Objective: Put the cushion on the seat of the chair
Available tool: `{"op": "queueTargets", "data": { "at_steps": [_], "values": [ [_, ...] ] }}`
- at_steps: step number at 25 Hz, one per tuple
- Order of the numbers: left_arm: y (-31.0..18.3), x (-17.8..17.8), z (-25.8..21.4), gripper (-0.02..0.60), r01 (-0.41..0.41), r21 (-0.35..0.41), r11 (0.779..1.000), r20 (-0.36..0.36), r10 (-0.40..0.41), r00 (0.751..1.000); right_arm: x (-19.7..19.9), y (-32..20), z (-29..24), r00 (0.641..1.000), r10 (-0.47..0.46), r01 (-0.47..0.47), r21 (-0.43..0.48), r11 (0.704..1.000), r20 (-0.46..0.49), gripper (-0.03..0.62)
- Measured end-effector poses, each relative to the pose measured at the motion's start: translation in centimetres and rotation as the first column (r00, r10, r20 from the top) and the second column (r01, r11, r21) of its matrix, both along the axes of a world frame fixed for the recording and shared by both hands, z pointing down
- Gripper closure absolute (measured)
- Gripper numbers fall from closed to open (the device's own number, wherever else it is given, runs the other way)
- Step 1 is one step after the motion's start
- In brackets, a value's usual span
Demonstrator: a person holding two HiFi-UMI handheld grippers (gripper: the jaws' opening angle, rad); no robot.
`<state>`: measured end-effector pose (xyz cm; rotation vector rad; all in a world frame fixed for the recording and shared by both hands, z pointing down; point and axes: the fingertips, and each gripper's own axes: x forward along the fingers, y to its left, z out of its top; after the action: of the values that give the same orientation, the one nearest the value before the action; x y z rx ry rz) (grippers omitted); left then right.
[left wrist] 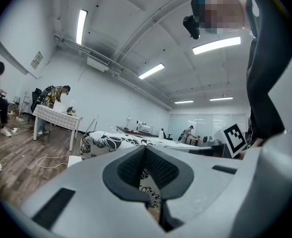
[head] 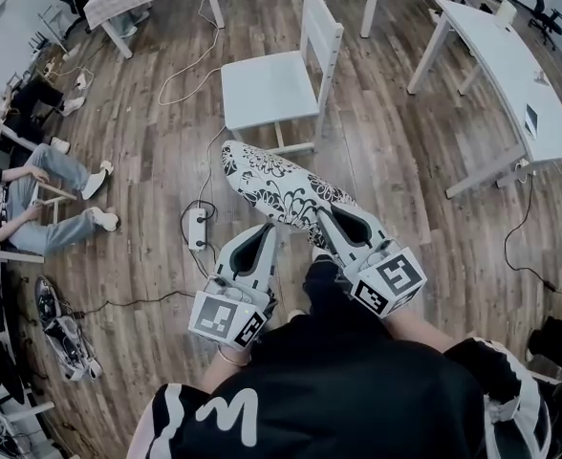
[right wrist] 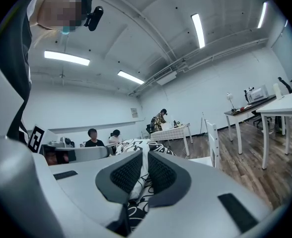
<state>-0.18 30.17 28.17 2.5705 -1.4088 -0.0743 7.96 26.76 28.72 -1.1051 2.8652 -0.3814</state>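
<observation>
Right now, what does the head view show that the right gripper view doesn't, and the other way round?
Only the head view: the whole bare seat, the power strip on the floor in front of it, and the left hand-held gripper on the cushion's near edge. Only the right gripper view: the right hand-held gripper's pads pinching the patterned fabric, and the ceiling lights. Both: the cushion held short of the chair, not yet on it.

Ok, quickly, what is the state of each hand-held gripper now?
The left hand-held gripper: closed on the cushion.
The right hand-held gripper: closed on the cushion too.
</observation>
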Motion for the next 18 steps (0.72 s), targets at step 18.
{"op": "queueTargets", "data": {
  "at_steps": [18],
  "values": [
    [-19.1,3.6,-1.2,0.578,0.072,0.004,0.997,-0.024,-0.072,0.997,3.0,-18.7,-0.7,0.997,-0.076,0.076,-0.015,0.997,-0.023,0.554]
  ]
}}
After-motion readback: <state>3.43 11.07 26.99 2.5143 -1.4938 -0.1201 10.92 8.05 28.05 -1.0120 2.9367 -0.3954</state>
